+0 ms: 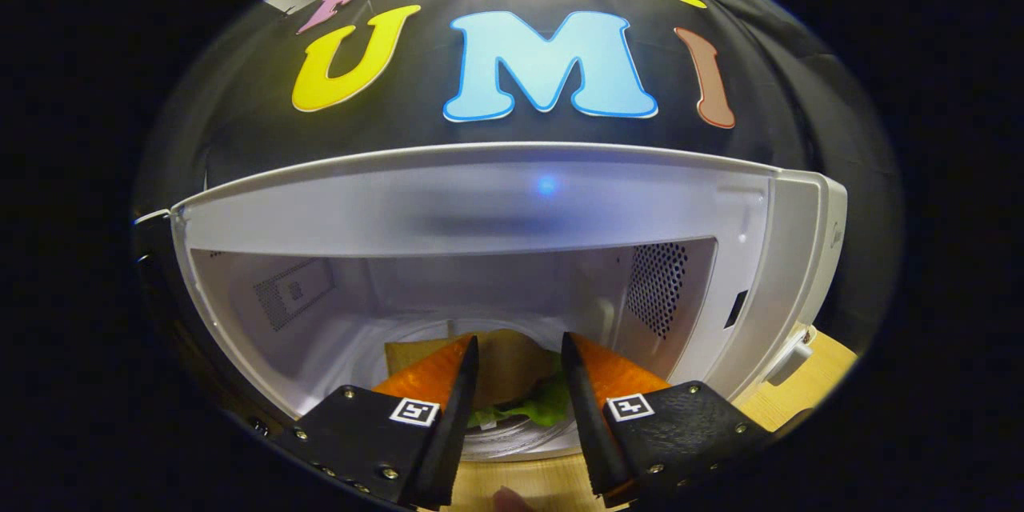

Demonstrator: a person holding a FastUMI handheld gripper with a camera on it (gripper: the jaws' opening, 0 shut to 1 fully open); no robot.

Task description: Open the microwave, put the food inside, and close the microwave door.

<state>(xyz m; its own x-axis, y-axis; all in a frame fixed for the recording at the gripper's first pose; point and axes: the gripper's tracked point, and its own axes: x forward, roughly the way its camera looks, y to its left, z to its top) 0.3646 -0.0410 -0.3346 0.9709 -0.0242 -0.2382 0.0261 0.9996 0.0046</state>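
microwave (512,200): white, open | sandwich (512,384): inside, apparently on turntable

Staged recording booth, not a real kitchen: black cloth wall (240,120) hangs directly behind a white microwave (496,200), which stands on a pale wooden table (800,384).

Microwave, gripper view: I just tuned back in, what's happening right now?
A person's hand-held tool is pointed into the open white microwave. A sandwich of brown bread with green lettuce sits between its two fingers, over the clear glass turntable inside the cavity. The fingers stand apart at the sandwich's sides; whether they press on it cannot be told. The food is inside and the door has not yet been closed.
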